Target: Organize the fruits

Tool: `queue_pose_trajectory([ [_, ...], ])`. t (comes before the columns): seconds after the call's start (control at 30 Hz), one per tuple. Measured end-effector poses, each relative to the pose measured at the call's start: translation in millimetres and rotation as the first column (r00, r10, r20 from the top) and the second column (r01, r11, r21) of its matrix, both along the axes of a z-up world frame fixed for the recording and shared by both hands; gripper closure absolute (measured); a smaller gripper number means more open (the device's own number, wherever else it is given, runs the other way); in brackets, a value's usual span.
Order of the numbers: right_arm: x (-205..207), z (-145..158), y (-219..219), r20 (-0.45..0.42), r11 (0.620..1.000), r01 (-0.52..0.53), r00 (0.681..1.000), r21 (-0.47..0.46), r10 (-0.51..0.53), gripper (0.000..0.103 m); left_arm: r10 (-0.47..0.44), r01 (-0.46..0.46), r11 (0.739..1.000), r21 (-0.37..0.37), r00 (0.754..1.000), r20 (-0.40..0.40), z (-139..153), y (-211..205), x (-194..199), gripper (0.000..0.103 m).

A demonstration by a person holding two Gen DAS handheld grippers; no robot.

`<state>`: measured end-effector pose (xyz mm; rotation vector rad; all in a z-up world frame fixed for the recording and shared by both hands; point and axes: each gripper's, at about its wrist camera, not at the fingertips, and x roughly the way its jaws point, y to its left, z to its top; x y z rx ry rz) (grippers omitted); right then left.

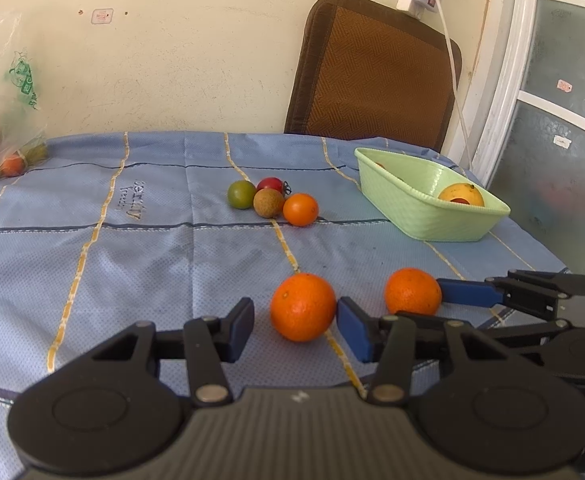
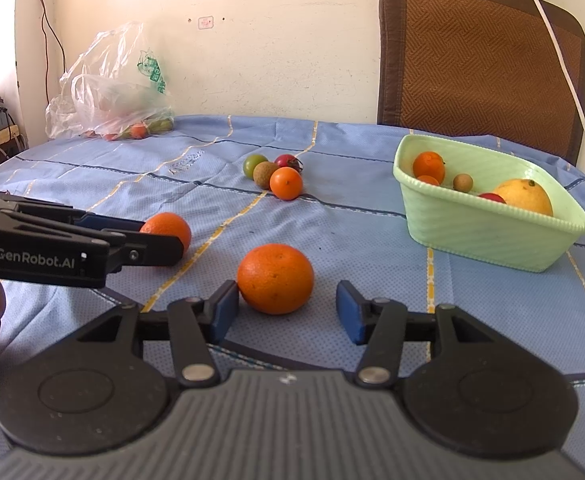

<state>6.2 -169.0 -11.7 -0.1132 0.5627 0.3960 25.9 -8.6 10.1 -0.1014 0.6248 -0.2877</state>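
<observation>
While working over the blue cloth (image 1: pixel 132 260) near its front edge, straddling two fruits at once: bracketing the left orange (image 1: pixel 302 306) with the left gripper (image 1: pixel 295 322), and the right orange (image 2: pixel 275 278) with the right gripper (image 2: pixel 286 310). Keeping both sets of jaws spread and released, gripping nothing yet; appearing to be brushing one pad against each peel while leaving the other pad clear.

Risking, probably, a roll-away: closing from one side first and nudging a round fruit out of the gap, toward the table edge or into its neighbour. Risking also a clash of tools, working this near each other with the oranges just beside one another. Squeezing off-centre and popping the fruit forward looks like another likely slip.

Looking further out, passing a tight cluster of small fruits (image 2: pixel 274 174) in mid-cloth, touching one another. Finding the green basket (image 2: pixel 492 236) to the right, well apart from both oranges, already holding a large yellow fruit (image 2: pixel 523 196), two small orange ones (image 2: pixel 428 166), a small brown one (image 2: pixel 463 182) and something red (image 2: pixel 492 198). Seeing, far left, a plastic bag (image 2: pixel 108 92) slumping open with more small fruit inside.
</observation>
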Motion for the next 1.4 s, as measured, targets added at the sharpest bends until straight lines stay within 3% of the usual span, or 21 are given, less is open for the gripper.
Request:
queue_pose_trajectory([
  [0.3, -1.0, -0.3, 3.9, 0.009, 1.0, -0.011, 1.0, -0.015, 0.012, 0.046, -0.004, 0.004, 1.0, 0.018, 1.0, -0.009, -0.9, -3.0, 2.3, 0.057],
  [0.43, -1.1, 0.2, 8.3, 0.017, 0.999, -0.037, 0.999, -0.025, 0.038, 0.046, -0.01, 0.011, 0.999, 0.031, 1.0, -0.013, -1.3, -6.5, 3.9, 0.067],
  [0.5, 0.5, 0.4, 10.4, 0.017, 0.998, -0.049, 0.999, -0.027, 0.05, 0.048, -0.012, 0.012, 0.999, 0.036, 1.0, -0.01, -1.4, -7.8, 4.0, 0.068],
  [0.57, 0.8, 0.6, 11.7, 0.026, 0.998, -0.05, 0.998, -0.037, 0.051, 0.06, -0.013, 0.014, 0.999, 0.029, 1.0, -0.006, -0.8, -8.0, 3.4, 0.069],
  [0.73, -1.2, 5.9, 0.4, 0.07, 1.0, -0.031, 0.997, -0.008, 0.031, 0.06, -0.05, 0.05, 0.998, -0.024, 0.999, -0.001, 12.1, -17.6, 13.0, 0.069],
  [0.9, 6.2, 26.5, -32.1, 0.186, 0.996, 0.076, 0.979, 0.056, -0.085, 0.06, -0.118, 0.121, 0.992, -0.047, 0.992, 0.045, 43.3, -52.2, 45.7, 0.069],
  [1.03, 24.8, 35.0, -59.2, 0.215, 0.982, 0.167, 0.959, 0.093, -0.183, 0.06, -0.166, 0.169, 0.983, -0.068, 0.985, 0.052, 61.0, -84.2, 82.9, 0.068],
  [1.23, 51.8, 32.0, -74.7, 0.226, 0.972, 0.227, 0.946, 0.056, -0.234, 0.06, -0.204, 0.202, 0.976, -0.079, 0.979, -0.019, 55.4, -121.6, 135.3, 0.068],
  [1.4, 59.9, 24.2, -72.2, 0.25, 0.965, 0.26, 0.934, 0.007, -0.254, 0.058, -0.212, 0.209, 0.976, -0.059, 0.976, -0.053, 46.2, -137.7, 152.3, 0.066],
])
